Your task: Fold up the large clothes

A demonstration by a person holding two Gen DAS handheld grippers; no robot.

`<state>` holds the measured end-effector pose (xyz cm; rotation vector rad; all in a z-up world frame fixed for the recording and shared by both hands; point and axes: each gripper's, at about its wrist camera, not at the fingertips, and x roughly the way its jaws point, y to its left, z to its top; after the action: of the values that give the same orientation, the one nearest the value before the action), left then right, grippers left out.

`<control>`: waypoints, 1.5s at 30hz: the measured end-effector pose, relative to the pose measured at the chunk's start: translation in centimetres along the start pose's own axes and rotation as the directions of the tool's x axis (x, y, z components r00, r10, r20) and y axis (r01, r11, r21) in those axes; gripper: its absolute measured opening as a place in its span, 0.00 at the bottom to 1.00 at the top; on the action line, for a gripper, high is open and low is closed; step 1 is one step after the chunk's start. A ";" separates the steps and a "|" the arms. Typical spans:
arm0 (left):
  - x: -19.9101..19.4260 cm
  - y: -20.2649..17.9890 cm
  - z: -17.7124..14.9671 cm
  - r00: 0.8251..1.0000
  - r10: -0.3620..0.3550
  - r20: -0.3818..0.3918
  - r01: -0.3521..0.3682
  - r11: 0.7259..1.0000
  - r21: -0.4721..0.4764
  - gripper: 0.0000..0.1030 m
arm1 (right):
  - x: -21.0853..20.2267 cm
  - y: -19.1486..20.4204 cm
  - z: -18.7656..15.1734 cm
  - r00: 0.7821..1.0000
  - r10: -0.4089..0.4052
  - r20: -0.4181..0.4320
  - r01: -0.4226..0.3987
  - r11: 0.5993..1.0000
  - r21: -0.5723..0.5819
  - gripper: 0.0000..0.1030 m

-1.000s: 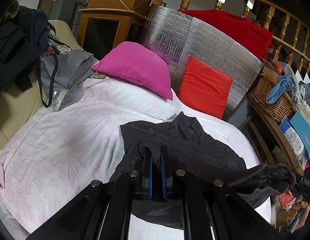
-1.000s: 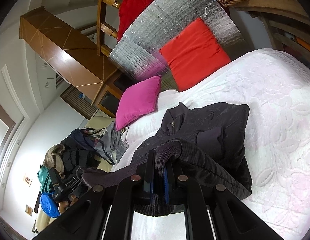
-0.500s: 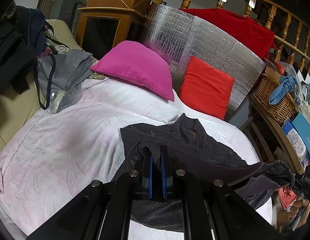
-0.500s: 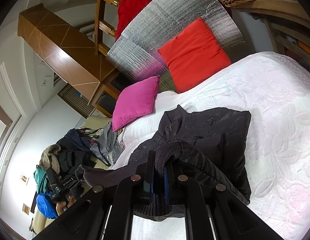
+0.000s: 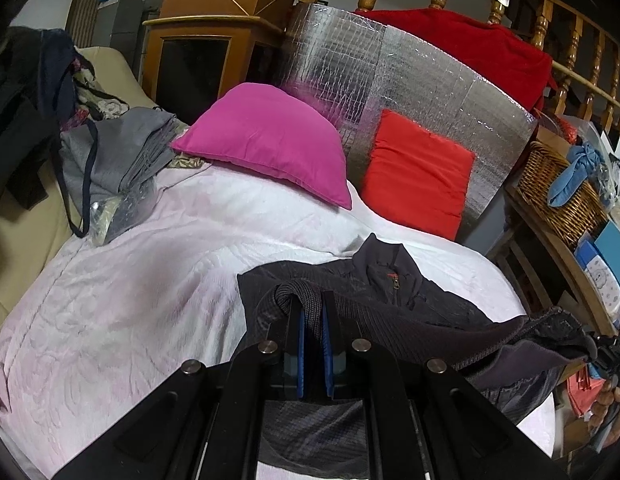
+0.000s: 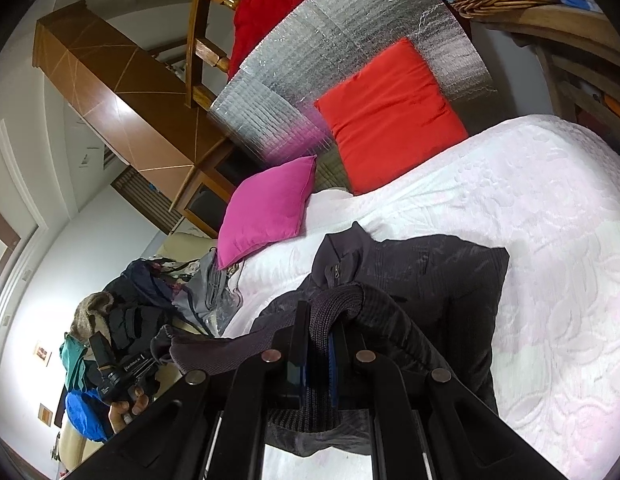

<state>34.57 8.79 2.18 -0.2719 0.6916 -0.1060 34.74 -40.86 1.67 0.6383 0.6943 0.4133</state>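
A dark grey zip-neck jacket (image 5: 394, 280) lies on a white bedspread (image 5: 129, 304), its collar toward the pillows. My left gripper (image 5: 310, 300) is shut on the jacket's ribbed hem, which bunches up between the blue pads. In the right wrist view the same jacket (image 6: 442, 276) spreads across the bed, and my right gripper (image 6: 322, 312) is shut on another part of that ribbed hem. The hem hangs stretched in the air between the two grippers. Each view shows the other gripper at its edge, held by a hand (image 6: 125, 408).
A pink pillow (image 5: 269, 140) and a red pillow (image 5: 418, 176) lean against a silver foil panel (image 5: 390, 80) at the head of the bed. Grey clothes (image 5: 113, 160) are piled at the left. A wicker basket (image 5: 558, 196) sits on a shelf to the right.
Both grippers have carried the hem forward toward the collar and pillows. The lifted lower part of the jacket now hangs closer over its upper part.
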 end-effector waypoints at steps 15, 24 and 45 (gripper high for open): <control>7.6 -0.4 2.9 0.999 0.033 -0.042 -0.031 0.999 0.040 0.07 | 5.8 -2.3 4.4 0.999 -0.039 -0.023 0.040 0.999 0.026 0.07; 11.9 0.2 3.4 0.996 0.039 -0.081 -0.036 0.999 0.036 0.07 | 10.0 -4.8 5.9 0.996 -0.071 -0.057 0.075 0.995 0.064 0.07; 20.7 1.1 3.3 0.980 0.092 -0.177 -0.089 0.996 0.028 0.07 | 18.6 -10.4 7.2 0.980 -0.146 -0.136 0.165 0.976 0.143 0.07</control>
<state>52.56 6.73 -8.42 -0.2129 0.8797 -0.0505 54.24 -41.23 -9.46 0.7016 0.8956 0.2570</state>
